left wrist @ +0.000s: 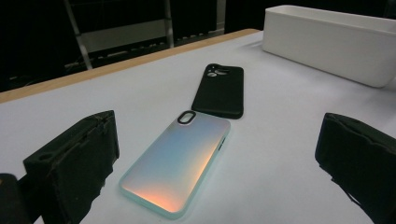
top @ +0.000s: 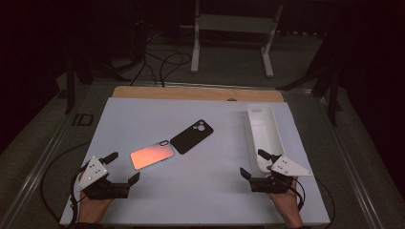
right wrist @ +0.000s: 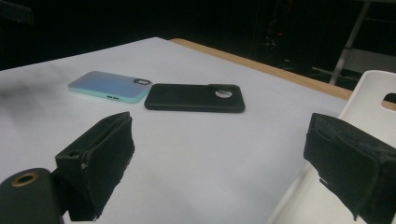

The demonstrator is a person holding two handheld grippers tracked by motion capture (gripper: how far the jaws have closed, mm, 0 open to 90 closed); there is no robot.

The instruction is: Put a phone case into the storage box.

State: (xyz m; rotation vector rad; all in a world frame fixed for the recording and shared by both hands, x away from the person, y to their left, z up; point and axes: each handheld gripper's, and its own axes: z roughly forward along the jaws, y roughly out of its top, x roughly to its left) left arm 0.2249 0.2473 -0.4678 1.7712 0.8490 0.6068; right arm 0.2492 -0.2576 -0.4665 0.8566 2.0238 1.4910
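We hold both claws, left gripper (top: 125, 168) and right gripper (top: 254, 163), spread wide and seemingly empty near the bench's (top: 200, 191) front edge.

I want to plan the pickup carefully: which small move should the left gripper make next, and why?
Probably ease the left gripper forward toward the iridescent phone case. Its jaws stand open and hold nothing, and in the left gripper view the case lies flat just ahead between them, its far end touching or nearly touching the black case.
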